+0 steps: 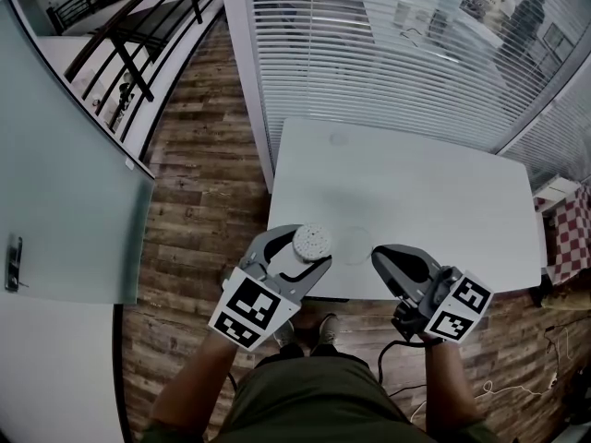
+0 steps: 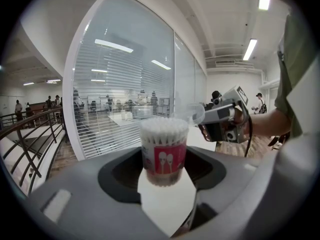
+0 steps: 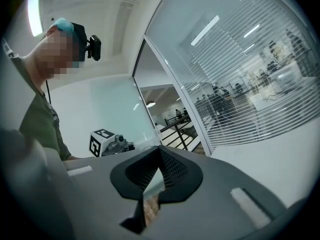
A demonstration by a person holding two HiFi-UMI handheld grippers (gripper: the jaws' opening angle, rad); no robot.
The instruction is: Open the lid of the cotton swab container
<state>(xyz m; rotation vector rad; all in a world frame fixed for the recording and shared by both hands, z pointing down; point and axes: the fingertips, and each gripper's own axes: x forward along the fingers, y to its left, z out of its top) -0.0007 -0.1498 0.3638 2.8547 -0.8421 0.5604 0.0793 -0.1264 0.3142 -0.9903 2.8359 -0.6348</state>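
- Currently your left gripper (image 1: 303, 252) has its jaws spread wide and closed around the cotton swab container (image 1: 312, 241), one jaw on each side of its body.
- Look into the left gripper view: the container stands upright between the jaws, its red label (image 2: 170, 161) faces the camera, and the white cotton swabs (image 2: 164, 128) are packed tight at its open top.
- Your right gripper (image 1: 380, 255) has its jaws pressed fully together, pinching the edge of the clear lid (image 1: 355, 245).
- From the right gripper view you see the two dark pads meeting, with only a thin transparent edge of the lid sticking out past their tips.
- You have the lid off the container. It hangs just beside the swab tops, on your right-hand side and apart from them. The left gripper view shows it at the tip of the right gripper, a little higher than the swabs.
- You are holding the container over the near edge of the white table (image 1: 416, 183). Whether its base rests on the tabletop cannot be told from any view.
- Both grippers sit close together in front of you, tips pointing toward each other and away from your body. Their marker cubes (image 1: 247, 307) are nearest to you.
- Wooden floor (image 1: 194, 210) runs along the table's left side, and slatted blinds (image 1: 388, 53) stand behind the table's far edge.
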